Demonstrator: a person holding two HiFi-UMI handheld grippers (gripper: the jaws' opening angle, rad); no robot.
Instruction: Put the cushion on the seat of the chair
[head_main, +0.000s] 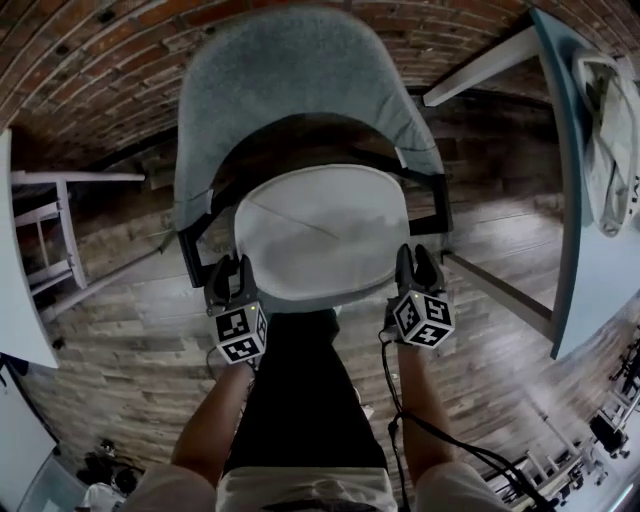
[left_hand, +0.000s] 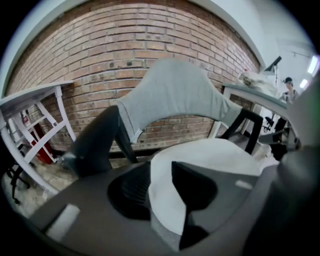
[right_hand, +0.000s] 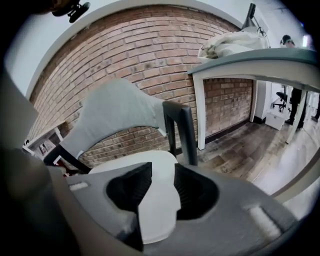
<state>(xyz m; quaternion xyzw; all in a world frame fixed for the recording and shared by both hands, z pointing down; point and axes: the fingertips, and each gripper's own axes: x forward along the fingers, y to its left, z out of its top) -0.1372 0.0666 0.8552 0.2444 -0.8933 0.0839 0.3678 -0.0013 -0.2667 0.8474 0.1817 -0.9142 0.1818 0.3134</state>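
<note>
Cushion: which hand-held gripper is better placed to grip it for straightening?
Neither, evenly placed: the left hand-held gripper and right hand-held gripper both stand open, each astride a front corner of the cushion.

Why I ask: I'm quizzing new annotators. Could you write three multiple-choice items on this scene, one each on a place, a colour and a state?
1. Where does the white cushion lie?
A. on the floor
B. on the seat of the chair
C. on a table

2. What colour is the backrest?
A. red
B. grey
C. yellow

3. How stand the jaws of the left gripper?
A. apart
B. pressed together
C. out of view

Answers:
1. B: in the head view the cushion covers the seat.
2. B: grey fabric wraps the backrest.
3. A: a gap shows between them, with the cushion's edge in it.
</note>
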